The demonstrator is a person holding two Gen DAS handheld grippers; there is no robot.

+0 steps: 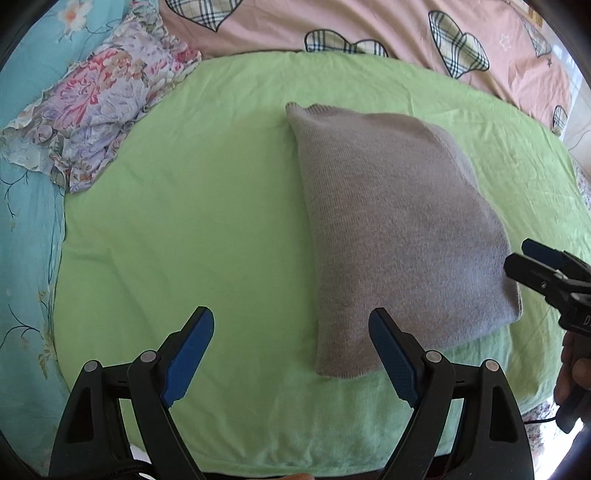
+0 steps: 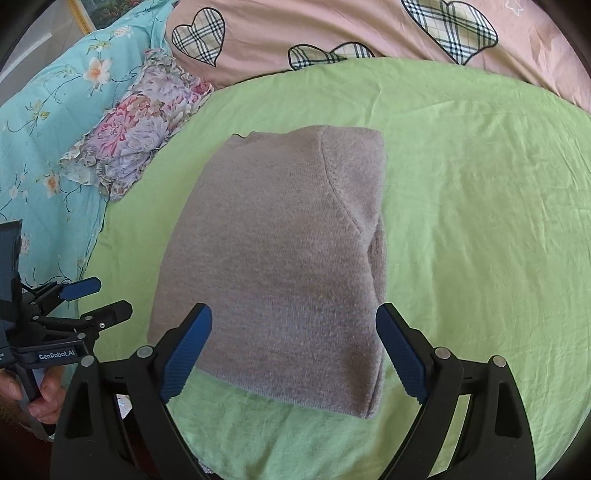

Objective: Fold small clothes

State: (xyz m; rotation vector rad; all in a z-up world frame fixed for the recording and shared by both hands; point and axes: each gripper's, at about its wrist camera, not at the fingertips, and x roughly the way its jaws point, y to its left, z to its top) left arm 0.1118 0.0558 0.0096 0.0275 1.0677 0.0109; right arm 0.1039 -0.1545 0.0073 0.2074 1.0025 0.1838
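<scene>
A grey knit sweater [image 1: 399,229] lies folded into a compact rectangle on the green sheet [image 1: 184,221]; it also shows in the right wrist view [image 2: 280,266]. My left gripper [image 1: 291,325] is open and empty, hovering just left of the sweater's near corner. My right gripper [image 2: 293,321] is open and empty, held above the sweater's near edge. The right gripper shows at the right edge of the left wrist view [image 1: 532,262]. The left gripper shows at the left of the right wrist view [image 2: 99,299], open.
A folded floral garment [image 1: 92,114] lies at the far left on a turquoise flowered cover [image 1: 26,229]; it also shows in the right wrist view [image 2: 136,136]. A pink quilt with plaid hearts [image 1: 369,26] lies along the back. The green sheet [image 2: 480,221] extends to the right.
</scene>
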